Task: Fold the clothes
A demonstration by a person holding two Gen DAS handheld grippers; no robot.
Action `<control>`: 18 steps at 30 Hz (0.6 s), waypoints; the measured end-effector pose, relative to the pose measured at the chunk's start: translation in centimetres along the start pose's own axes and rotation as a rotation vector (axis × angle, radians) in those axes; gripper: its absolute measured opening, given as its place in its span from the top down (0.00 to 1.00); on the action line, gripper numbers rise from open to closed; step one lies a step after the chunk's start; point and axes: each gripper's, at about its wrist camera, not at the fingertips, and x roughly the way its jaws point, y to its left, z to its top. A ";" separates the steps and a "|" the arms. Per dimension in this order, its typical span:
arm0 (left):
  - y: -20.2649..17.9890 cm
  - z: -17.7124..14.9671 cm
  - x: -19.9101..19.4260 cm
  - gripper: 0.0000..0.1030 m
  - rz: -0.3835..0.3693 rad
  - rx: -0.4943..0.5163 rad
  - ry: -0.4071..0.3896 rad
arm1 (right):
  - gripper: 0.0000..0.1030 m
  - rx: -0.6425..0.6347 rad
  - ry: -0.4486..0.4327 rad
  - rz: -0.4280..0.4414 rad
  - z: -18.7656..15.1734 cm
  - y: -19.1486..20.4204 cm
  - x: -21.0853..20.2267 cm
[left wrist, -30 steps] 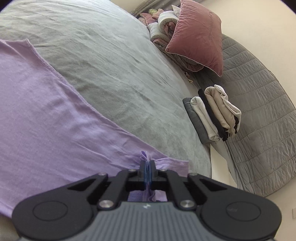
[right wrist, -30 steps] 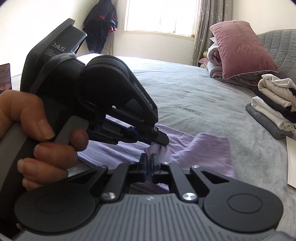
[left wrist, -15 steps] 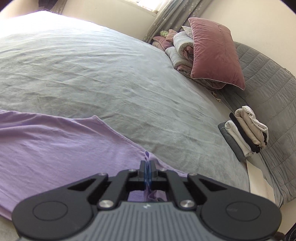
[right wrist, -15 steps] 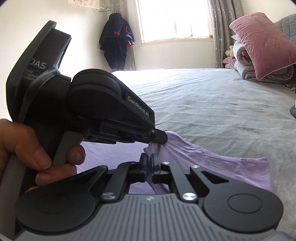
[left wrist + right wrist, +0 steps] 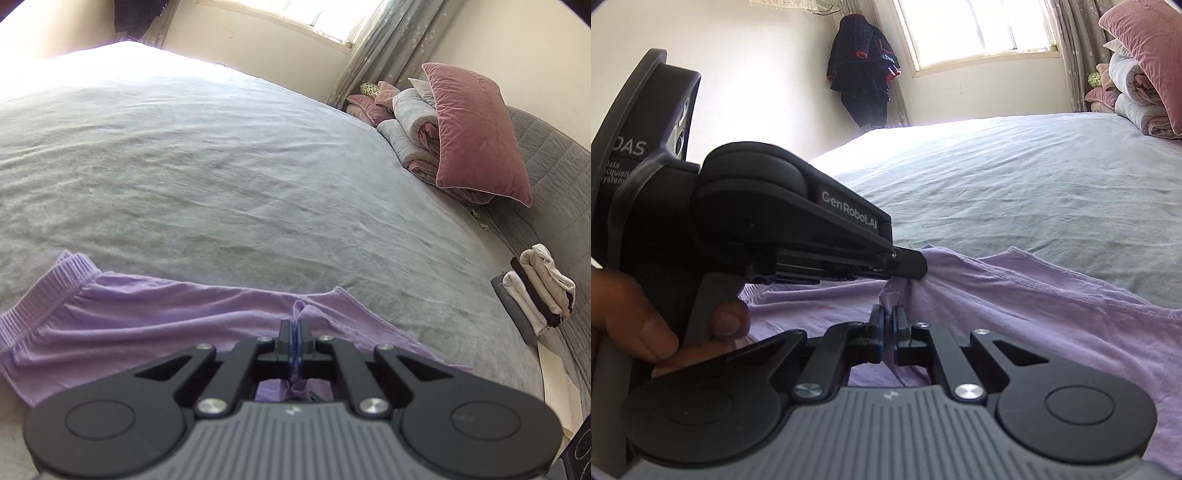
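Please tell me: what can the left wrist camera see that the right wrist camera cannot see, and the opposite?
Only the left wrist view shows the stack of folded beige, white and grey clothes at the bed's edge. Only the right wrist view shows the dark jacket hanging on the wall, the hand, and the left gripper from the side. Both show the lilac knit garment, pinched by each shut gripper, right gripper included, the grey bedsheet and the pink velvet pillow.

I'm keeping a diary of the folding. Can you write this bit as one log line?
step: folding | left gripper: shut on shirt | right gripper: shut on shirt | shirt: on bed | folded pile: at bed edge
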 end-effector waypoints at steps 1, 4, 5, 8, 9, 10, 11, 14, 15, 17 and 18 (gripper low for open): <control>0.7 0.2 -0.3 0.98 0.016 0.000 -0.006 | 0.96 0.000 0.001 0.017 0.2 0.4 0.4; 2.7 0.8 -1.1 0.98 0.053 -0.006 -0.024 | 0.96 -0.002 0.007 0.058 0.8 1.6 1.7; 3.4 1.0 -1.3 0.98 0.062 -0.012 -0.030 | 0.96 -0.002 0.009 0.071 1.0 2.0 2.2; 5.3 1.5 -2.1 0.98 0.097 -0.029 -0.050 | 0.96 0.000 0.018 0.111 1.4 3.1 3.5; 6.0 1.6 -2.4 0.98 0.108 -0.034 -0.057 | 0.96 0.000 0.021 0.124 1.5 3.4 3.9; 6.5 1.8 -2.7 0.98 0.117 -0.039 -0.063 | 0.96 0.000 0.023 0.135 1.6 3.7 4.2; 7.1 1.9 -2.9 0.98 0.125 -0.045 -0.069 | 0.96 -0.001 0.025 0.147 1.7 4.0 4.6; 8.7 2.2 -3.5 0.98 0.145 -0.055 -0.081 | 0.96 0.003 0.037 0.174 1.5 5.2 5.3; 9.1 2.3 -3.6 0.98 0.151 -0.060 -0.083 | 0.96 0.005 0.042 0.182 1.4 5.6 5.5; 10.0 2.4 -3.8 0.98 0.163 -0.072 -0.086 | 0.96 0.009 0.052 0.197 1.1 6.5 6.0; 10.4 2.4 -3.8 0.98 0.169 -0.078 -0.085 | 0.96 0.012 0.057 0.205 1.0 7.0 6.2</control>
